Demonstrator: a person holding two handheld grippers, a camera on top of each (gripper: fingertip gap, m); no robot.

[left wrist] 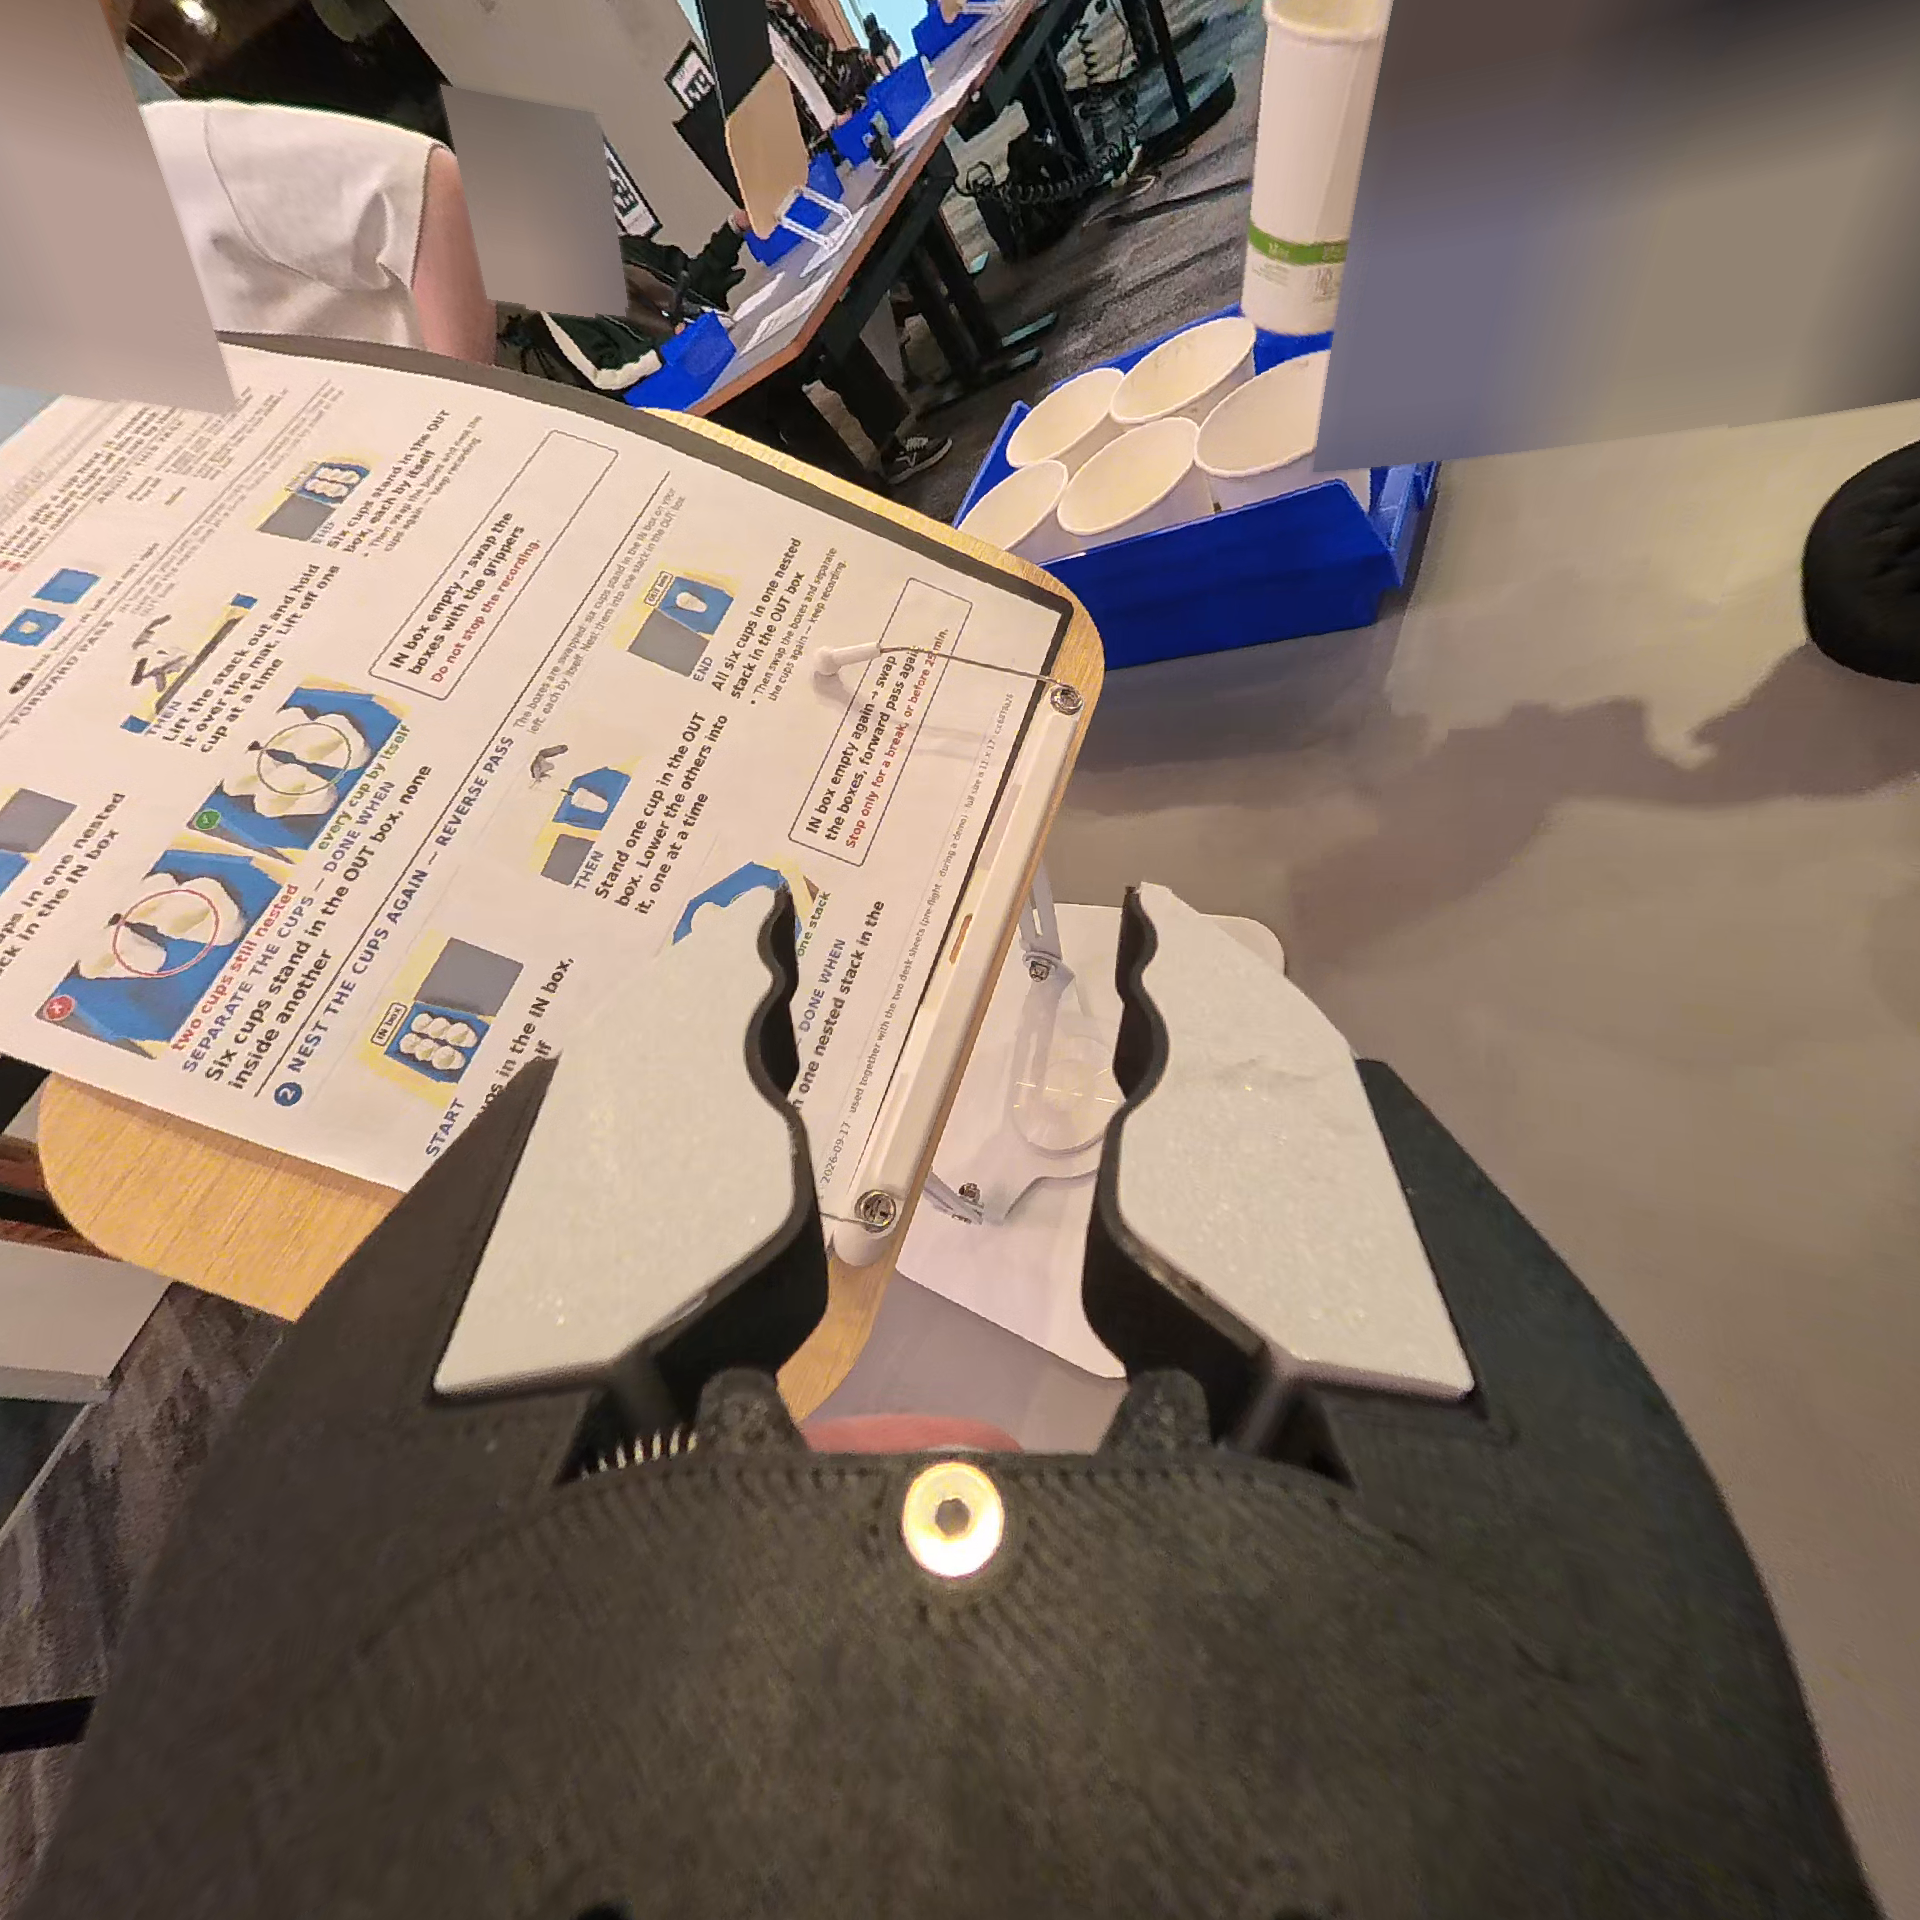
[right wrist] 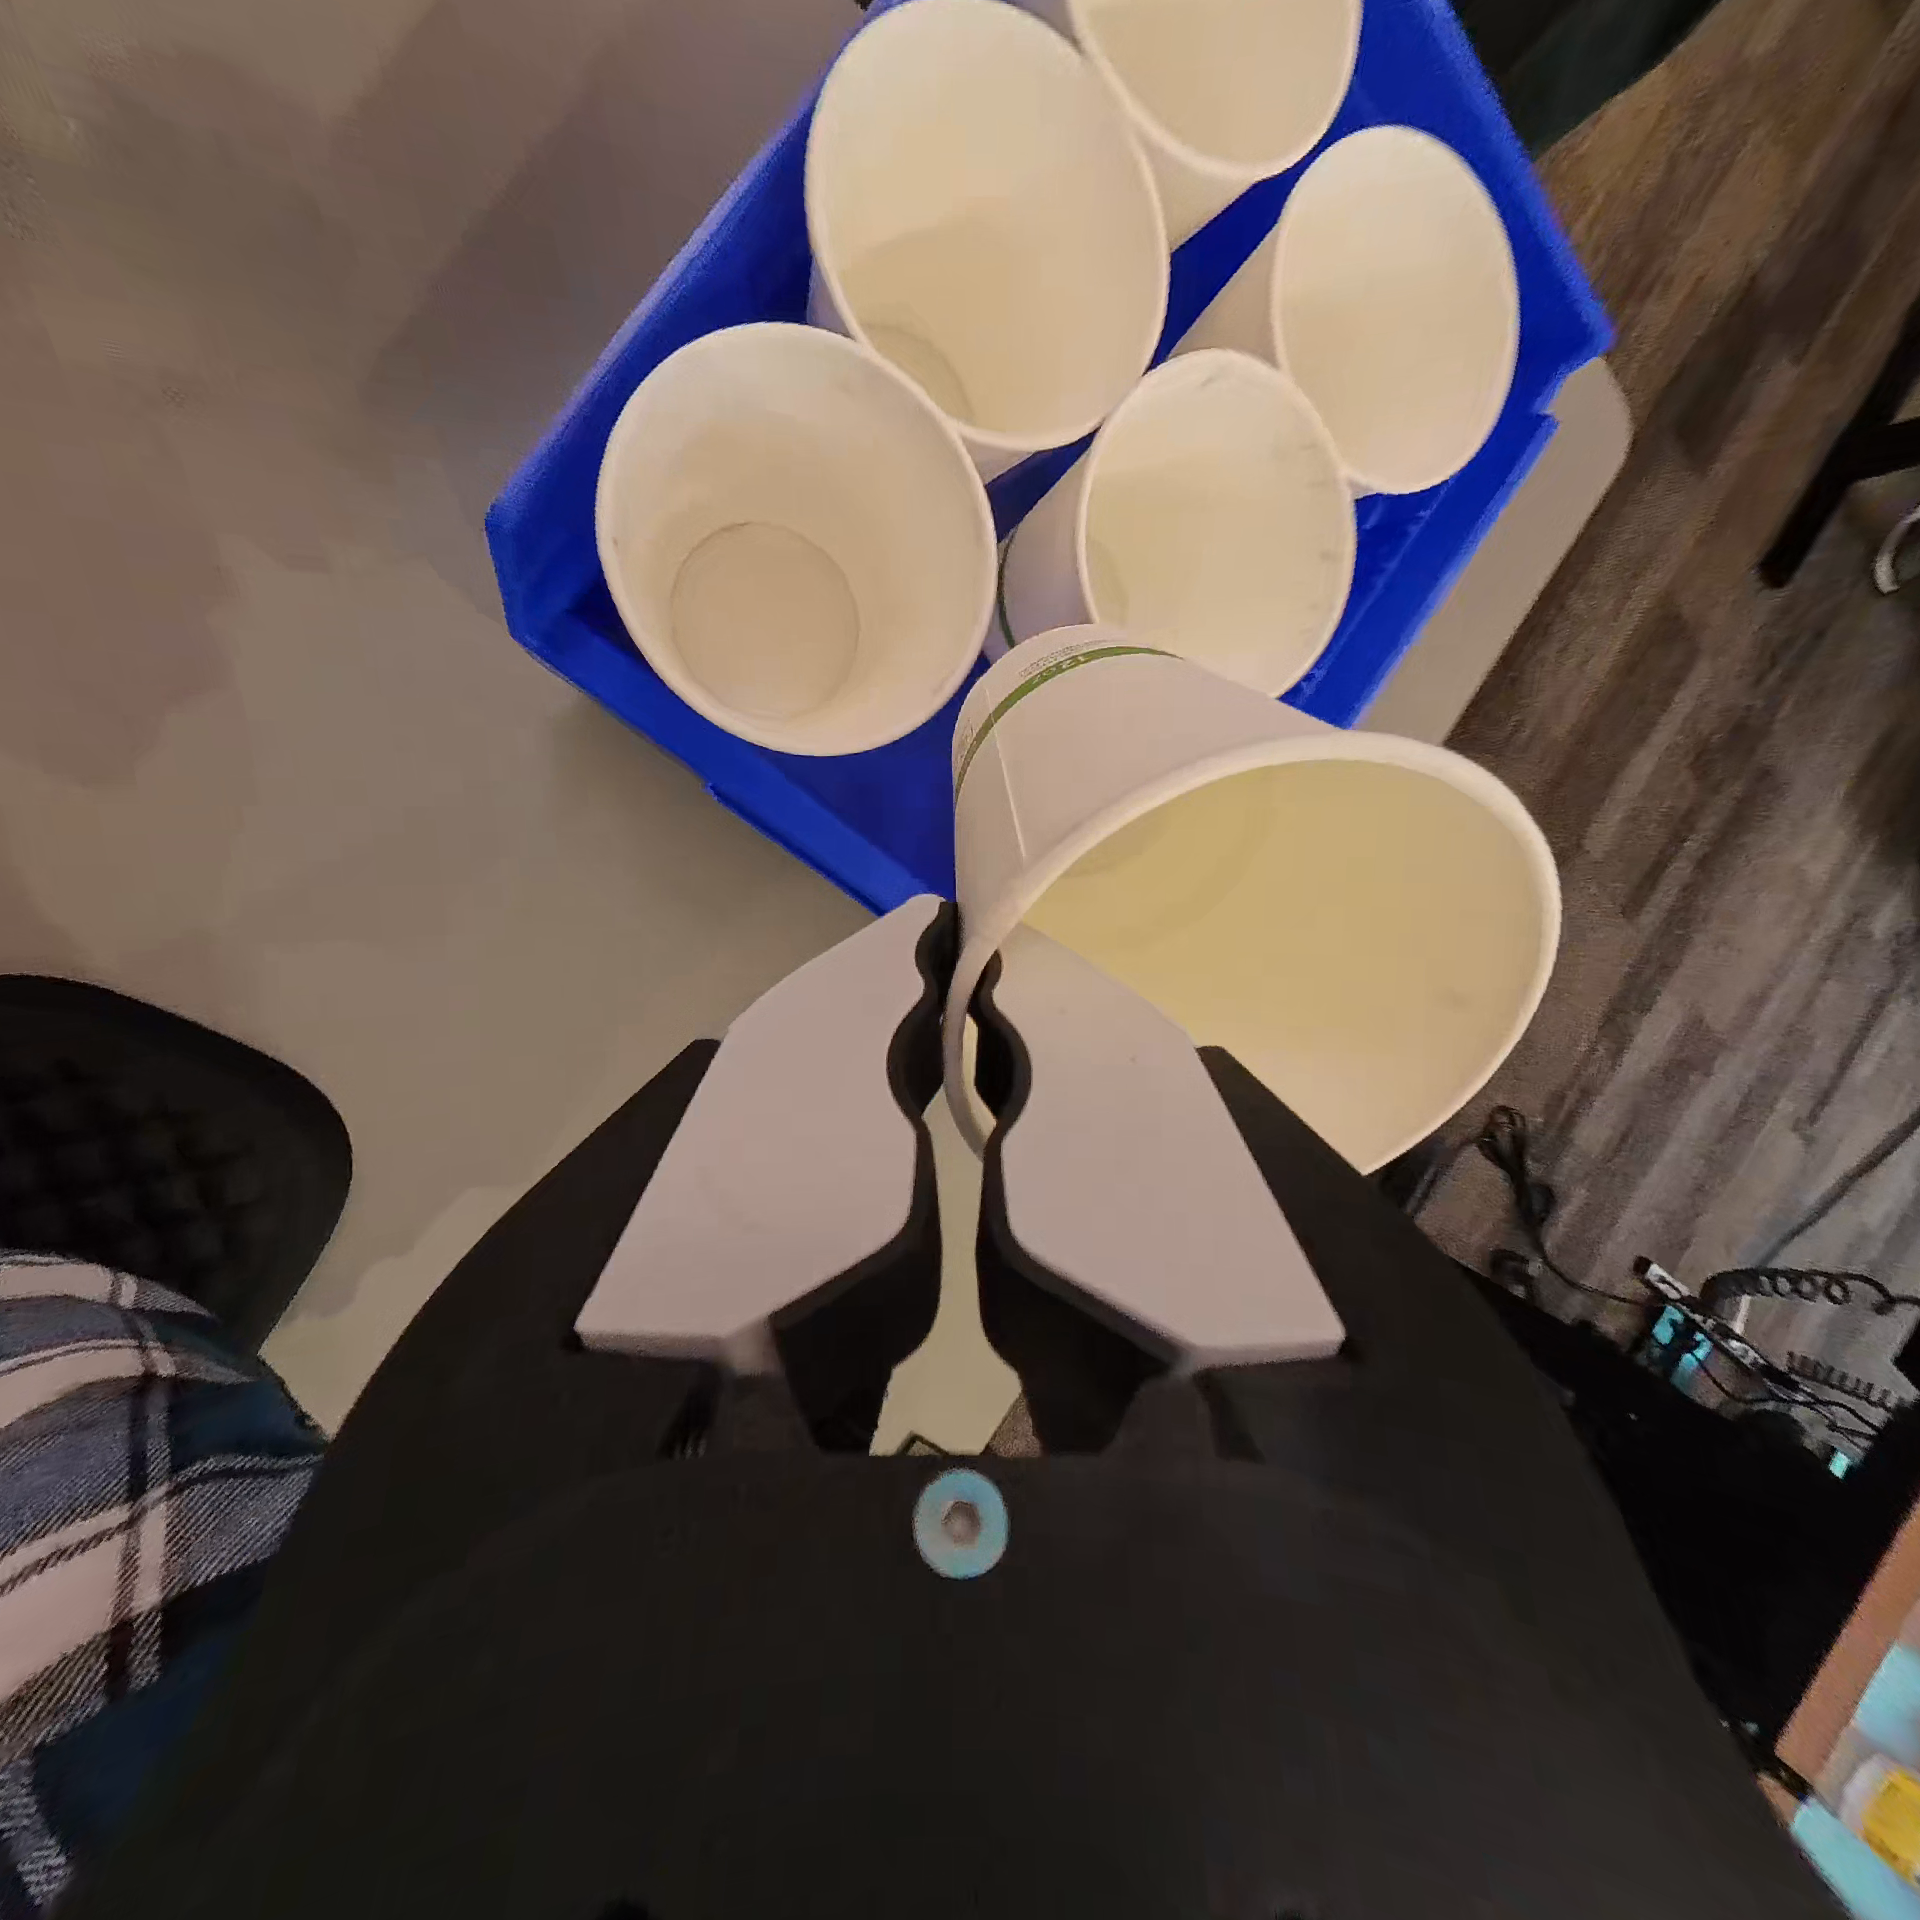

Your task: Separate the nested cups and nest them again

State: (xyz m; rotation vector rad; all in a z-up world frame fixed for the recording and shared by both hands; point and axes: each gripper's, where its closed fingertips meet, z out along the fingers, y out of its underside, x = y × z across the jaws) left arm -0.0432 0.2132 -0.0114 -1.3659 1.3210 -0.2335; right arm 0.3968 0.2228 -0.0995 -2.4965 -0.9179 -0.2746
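My right gripper (right wrist: 961, 977) is shut on the rim of a white paper cup (right wrist: 1195, 831) with a green band near its base. One pad is inside the wall and one outside. It holds the cup tilted above the near corner of a blue bin (right wrist: 644, 634). Several white cups (right wrist: 790, 540) stand singly in the bin. In the left wrist view the held cup (left wrist: 1304, 156) hangs above the blue bin (left wrist: 1226, 561) and its cups (left wrist: 1127, 473). My left gripper (left wrist: 961, 914) is open and empty, off to the side over the edge of an instruction board.
A printed instruction sheet on a wooden board (left wrist: 520, 727) leans on a white stand at the left. The grey table (left wrist: 1558, 935) lies between it and the bin. A black object (right wrist: 135, 1143) sits on the table near a plaid sleeve (right wrist: 104, 1455). Wood floor with cables (right wrist: 1714, 935) lies beyond the table's edge. Tip to tip, the grippers are about 45 cm apart.
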